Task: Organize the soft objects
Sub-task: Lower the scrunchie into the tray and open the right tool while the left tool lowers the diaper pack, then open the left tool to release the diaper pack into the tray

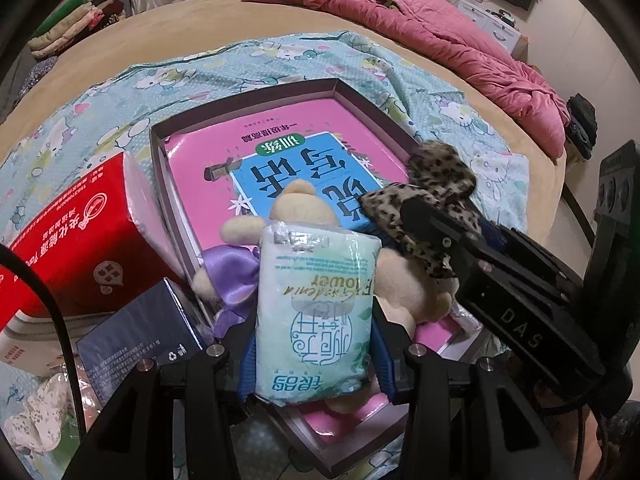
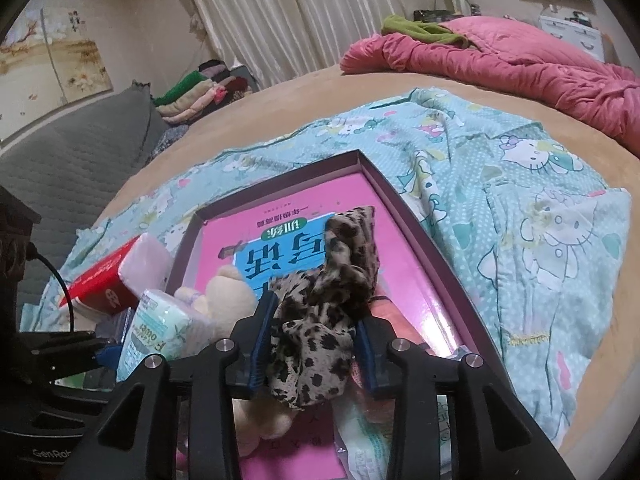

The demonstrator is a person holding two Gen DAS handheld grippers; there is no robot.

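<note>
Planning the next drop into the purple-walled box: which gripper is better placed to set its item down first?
Right, probably: the right gripper has parted around the leopard-print fabric scrunchie over the box; the left gripper is clamped on the pale green tissue packet.

The scene is covered by 2 fisheye views, each taken from a wrist and directed forward along its own tool. In the left wrist view, the shallow box (image 1: 240, 108) on the bed (image 1: 200, 20) is seen from close above, at a steep downward angle, with the left tool (image 1: 316, 360) filling the lower edge. In the right wrist view, the box (image 2: 280, 168) is seen from a flatter angle, so more of the curtain (image 2: 300, 8) and wall is taken in. The pink book (image 1: 304, 128), the patterned sheet (image 1: 200, 68) and the pink quilt (image 1: 440, 32) are shared by both views.
</note>
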